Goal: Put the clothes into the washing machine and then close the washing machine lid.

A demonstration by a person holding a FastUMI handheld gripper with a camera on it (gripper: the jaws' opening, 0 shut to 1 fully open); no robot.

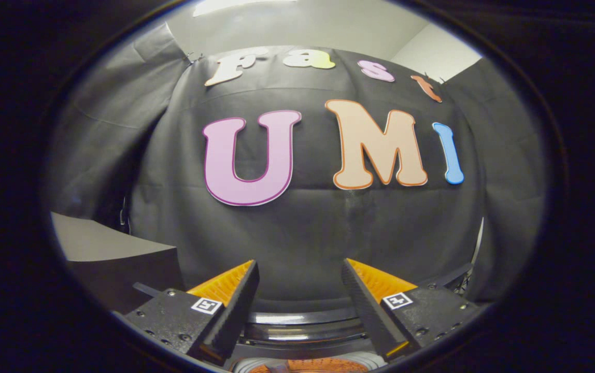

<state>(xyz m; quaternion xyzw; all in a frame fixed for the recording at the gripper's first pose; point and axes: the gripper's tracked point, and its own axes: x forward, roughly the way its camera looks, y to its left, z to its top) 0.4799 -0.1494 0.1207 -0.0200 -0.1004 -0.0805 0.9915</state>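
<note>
Tool (pixel 300 269) level, facing booth wall (pixel 302 233), fingers wide apart, holding nothing, washing machine rim (pixel 302 324) below

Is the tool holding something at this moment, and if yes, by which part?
Nothing is held. The tool is open, with an empty gap between its fingers, above the washing machine's rim.

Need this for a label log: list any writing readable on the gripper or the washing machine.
Gripper, open and holding nothing: no readable writing.
Square marker on each finger mount: a black-and-white pattern, no words.
Washing machine rim: no writing visible.
</note>
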